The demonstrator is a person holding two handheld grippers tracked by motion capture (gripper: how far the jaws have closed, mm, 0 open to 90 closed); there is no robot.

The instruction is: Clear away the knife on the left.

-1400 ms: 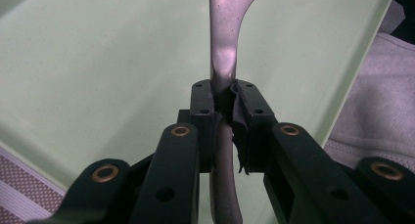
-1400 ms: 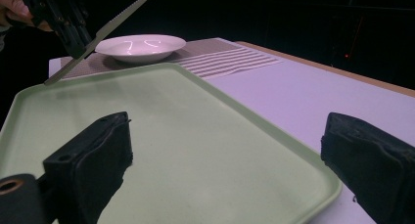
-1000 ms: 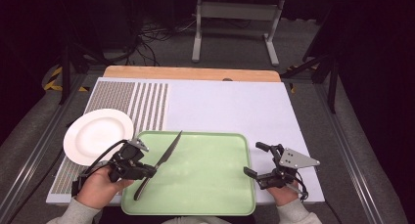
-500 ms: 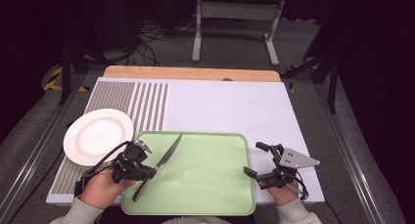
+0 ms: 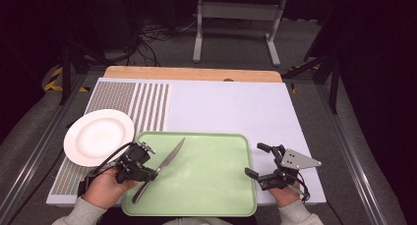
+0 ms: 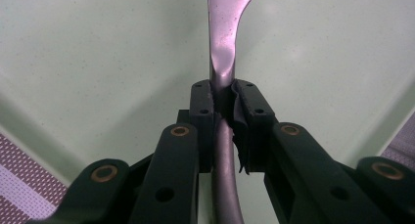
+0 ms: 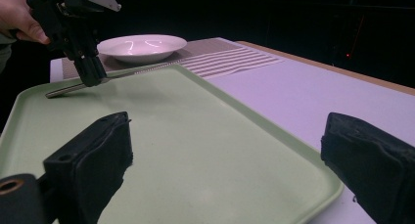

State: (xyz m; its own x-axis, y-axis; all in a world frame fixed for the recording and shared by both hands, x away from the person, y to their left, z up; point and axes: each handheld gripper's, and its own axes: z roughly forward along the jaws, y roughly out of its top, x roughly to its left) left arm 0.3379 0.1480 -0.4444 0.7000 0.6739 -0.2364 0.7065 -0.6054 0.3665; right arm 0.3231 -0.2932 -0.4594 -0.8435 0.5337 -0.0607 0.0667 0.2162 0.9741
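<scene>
Two grippers work this table, and going from left to right you first meet the white plate (image 5: 98, 136), resting on the striped part of the mat (image 5: 147, 104) just beside the green tray's (image 5: 216, 195) near-left corner, probably parked there as a place for the knife. Next comes your left gripper (image 5: 153, 171), whose jaws are clamped on the handle of a table knife (image 5: 167, 161), close to where the handle narrows into the blade. That grip near the middle likely keeps the knife balanced, so it should not tip when you carry it. The knife sits over the tray's left part, blade pointing away from you toward the far side. Farther right, past the bare middle of the tray, your right gripper (image 5: 258, 161) waits at the tray's right edge with its jaws well apart and nothing between them, seemingly ready to steady the tray.
</scene>
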